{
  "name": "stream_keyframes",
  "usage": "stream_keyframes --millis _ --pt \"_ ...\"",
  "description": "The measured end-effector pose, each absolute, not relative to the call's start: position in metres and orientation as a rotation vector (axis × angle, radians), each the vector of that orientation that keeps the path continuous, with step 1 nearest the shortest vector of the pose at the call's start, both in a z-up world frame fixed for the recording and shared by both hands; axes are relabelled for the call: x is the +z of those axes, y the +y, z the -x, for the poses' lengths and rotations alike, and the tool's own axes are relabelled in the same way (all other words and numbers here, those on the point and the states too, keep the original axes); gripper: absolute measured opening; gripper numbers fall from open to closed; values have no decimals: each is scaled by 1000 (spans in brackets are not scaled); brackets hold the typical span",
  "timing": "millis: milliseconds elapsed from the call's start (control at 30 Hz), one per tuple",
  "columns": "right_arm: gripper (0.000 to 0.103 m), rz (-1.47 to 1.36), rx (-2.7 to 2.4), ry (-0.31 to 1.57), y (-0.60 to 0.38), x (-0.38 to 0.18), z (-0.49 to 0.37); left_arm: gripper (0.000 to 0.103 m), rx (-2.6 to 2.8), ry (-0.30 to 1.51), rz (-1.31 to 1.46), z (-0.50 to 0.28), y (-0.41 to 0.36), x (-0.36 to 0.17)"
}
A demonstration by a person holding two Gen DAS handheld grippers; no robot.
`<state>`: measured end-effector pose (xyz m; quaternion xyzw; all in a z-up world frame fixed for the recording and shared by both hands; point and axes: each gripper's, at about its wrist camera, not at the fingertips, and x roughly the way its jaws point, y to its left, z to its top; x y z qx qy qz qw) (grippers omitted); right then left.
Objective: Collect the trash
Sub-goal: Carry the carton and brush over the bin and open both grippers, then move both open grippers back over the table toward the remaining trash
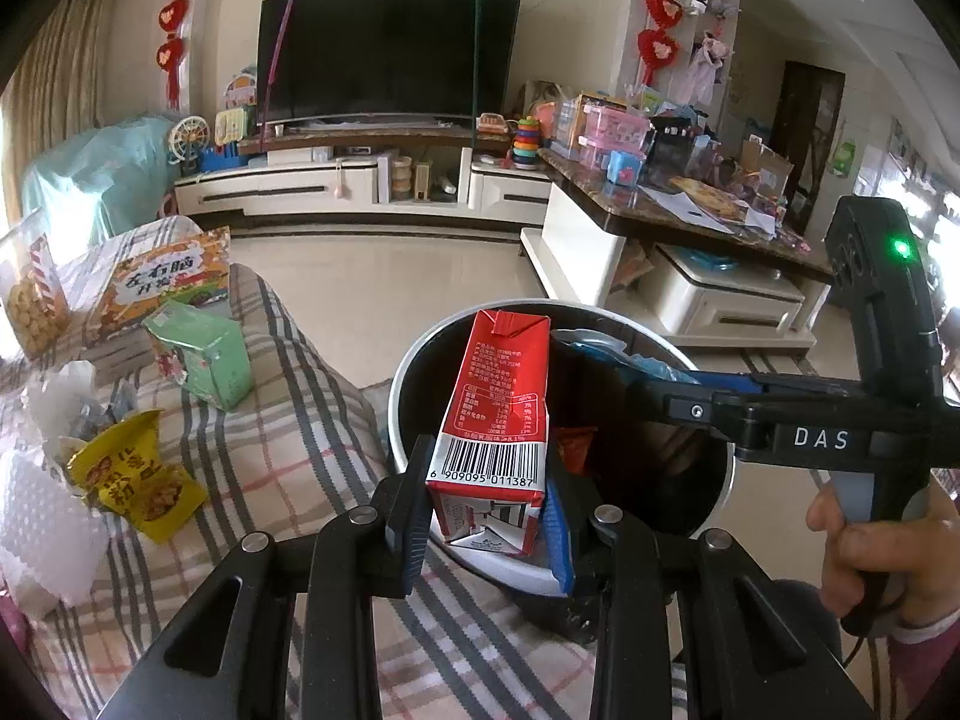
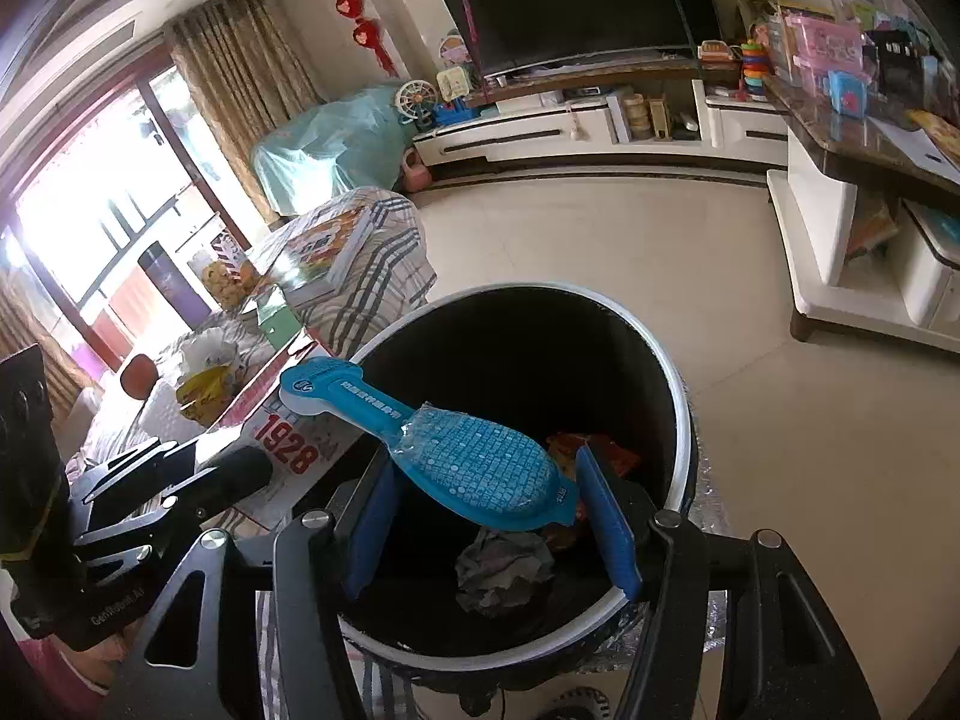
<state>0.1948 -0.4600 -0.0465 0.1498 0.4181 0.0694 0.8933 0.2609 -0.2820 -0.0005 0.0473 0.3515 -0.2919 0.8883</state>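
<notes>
My left gripper (image 1: 489,504) is shut on a red and white milk carton (image 1: 495,414) and holds it upright over the near rim of the black trash bin (image 1: 414,360). My right gripper (image 2: 492,510) is shut on a blue blister pack (image 2: 456,450) and holds it over the open bin (image 2: 678,384), which has a crumpled grey wrapper (image 2: 501,573) and orange wrappers (image 2: 600,450) inside. The right gripper also shows in the left wrist view (image 1: 624,378), reaching over the bin from the right. The carton shows in the right wrist view (image 2: 282,450), at the bin's left.
On the plaid-covered sofa (image 1: 288,420) lie a yellow snack bag (image 1: 138,480), a green box (image 1: 201,354), an orange box (image 1: 162,282), a biscuit bag (image 1: 33,300) and white plastic (image 1: 42,534). A cluttered coffee table (image 1: 660,210) stands right; a TV cabinet (image 1: 360,180) behind.
</notes>
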Motion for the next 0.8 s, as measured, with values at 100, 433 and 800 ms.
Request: stream_keyframes --millis 100,433,800 --pt "61 -314 144 876 -461 -48 -198 31 -604 738 -95 -264 -285 -1" --pt "76 -347 134 887 -465 -48 -201 35 -596 746 -86 -262 -286 0" --pt "86 -375 144 856 -451 -41 -185 49 -562 719 -49 -240 -255 1"
